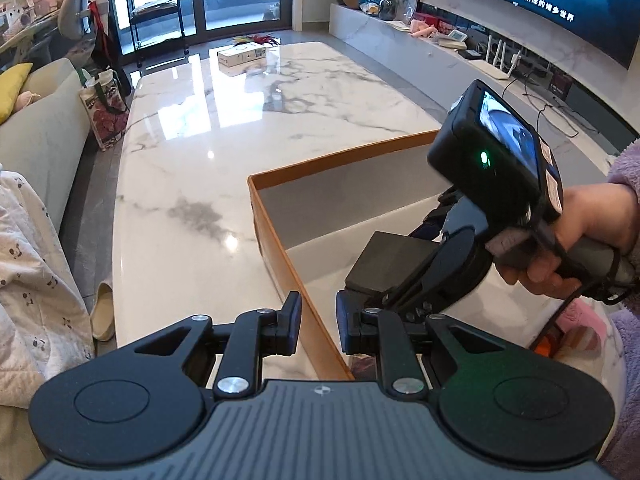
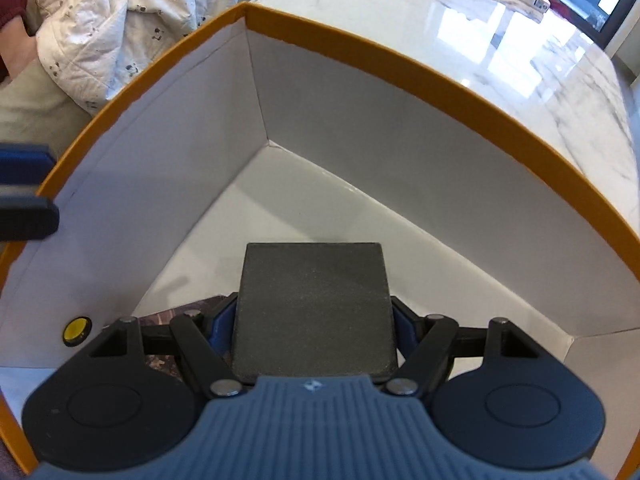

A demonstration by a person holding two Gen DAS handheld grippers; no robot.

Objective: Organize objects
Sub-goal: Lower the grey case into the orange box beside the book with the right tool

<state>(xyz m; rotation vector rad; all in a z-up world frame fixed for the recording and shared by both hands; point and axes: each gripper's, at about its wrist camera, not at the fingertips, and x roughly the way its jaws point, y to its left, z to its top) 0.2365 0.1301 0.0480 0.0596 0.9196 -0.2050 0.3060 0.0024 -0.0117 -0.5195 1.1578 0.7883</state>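
**Orange box is getting the dark block**

Orange-edged box [image 2: 400, 64] is sitting on the marble table [image 1: 192, 200], and it is filling most of the right wrist view. The right gripper [image 2: 314, 320] is holding a flat dark block [image 2: 314, 304], with one finger squeezing each side. The block is hanging inside the box, low in the middle of the frame, over the white floor. I cannot tell if it is touching the floor yet.

The left gripper [image 1: 318, 326] is at the bottom middle of its view, fingers spread apart, one on each side of the box wall and holding nothing.

To do this well, the block should be going down flat and slow, maybe toward the far corner. The left fingers could be pinching the wall so the box is not sliding.
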